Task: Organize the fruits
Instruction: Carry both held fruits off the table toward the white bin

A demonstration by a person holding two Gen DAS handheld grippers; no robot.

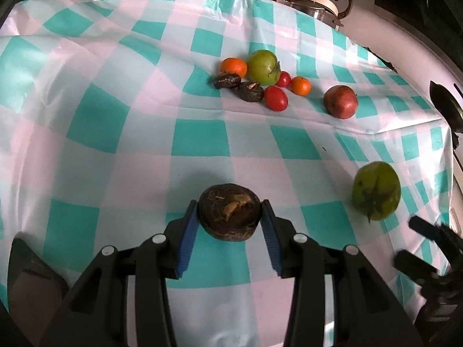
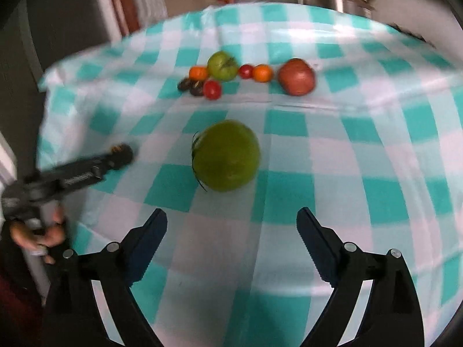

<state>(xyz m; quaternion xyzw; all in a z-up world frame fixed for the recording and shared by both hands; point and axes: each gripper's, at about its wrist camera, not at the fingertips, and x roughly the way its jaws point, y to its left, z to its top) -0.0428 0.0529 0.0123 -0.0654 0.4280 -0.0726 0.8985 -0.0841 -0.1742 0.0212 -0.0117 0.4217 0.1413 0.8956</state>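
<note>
Clamping a dark brown fruit (image 1: 228, 215) between its blue pads, the left hand-held gripper (image 1: 228, 225) sits low over the checked bench (image 1: 115, 121), well short of the fruit cluster (image 1: 260, 78) at the far side. Right hand-held gripper (image 2: 231, 231) is wide open, holding nothing, green tomato (image 2: 225, 156) lying just ahead of its tips on the cloth. Risks: the soft-looking fruit may slip or get crushed by the narrow hold; the round tomato may roll away if nudged off-centre.

Dark brown fruit (image 1: 228, 215) clamped; green fruit (image 2: 226, 155) loose on cloth.
</note>
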